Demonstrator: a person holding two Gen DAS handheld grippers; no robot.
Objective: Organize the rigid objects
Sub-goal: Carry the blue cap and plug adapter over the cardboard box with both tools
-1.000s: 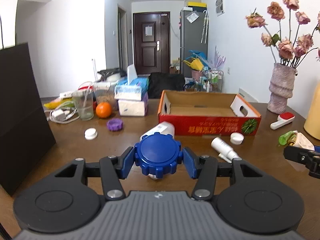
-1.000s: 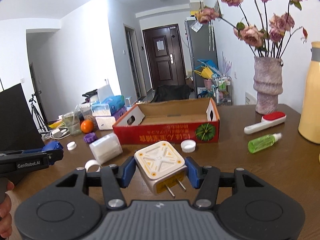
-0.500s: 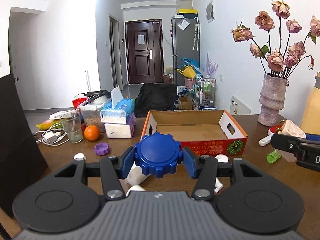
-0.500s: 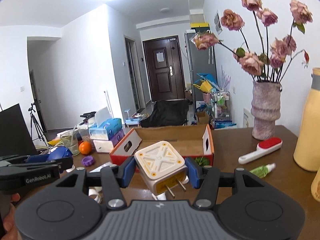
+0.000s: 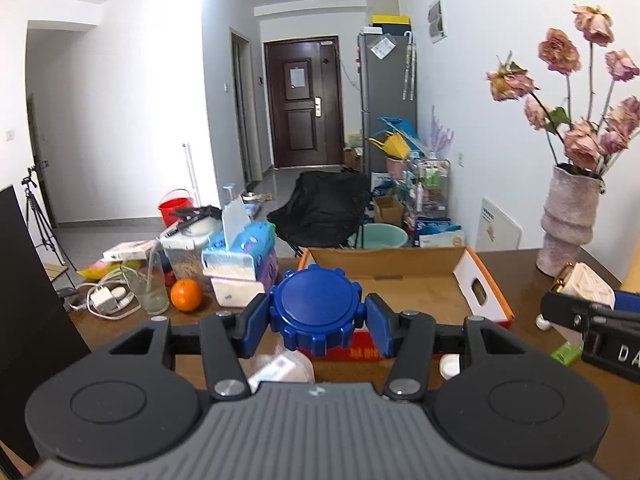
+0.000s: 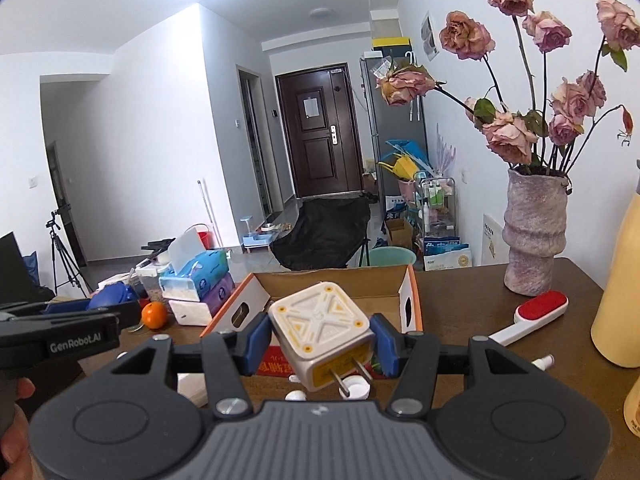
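The left hand-held gripper (image 5: 316, 314) clamps the blue cap (image 5: 316, 309); the right hand-held gripper (image 6: 320, 340) clamps the white charger (image 6: 322, 330) (prongs toward the camera). Both have risen above the cardboard box (image 5: 420, 280).

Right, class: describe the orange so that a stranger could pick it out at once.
Find the long red cardboard box on the brown table. Left of it sit stacked tissue packs; the orange lies between them and a drinking glass, the only round fruit there.
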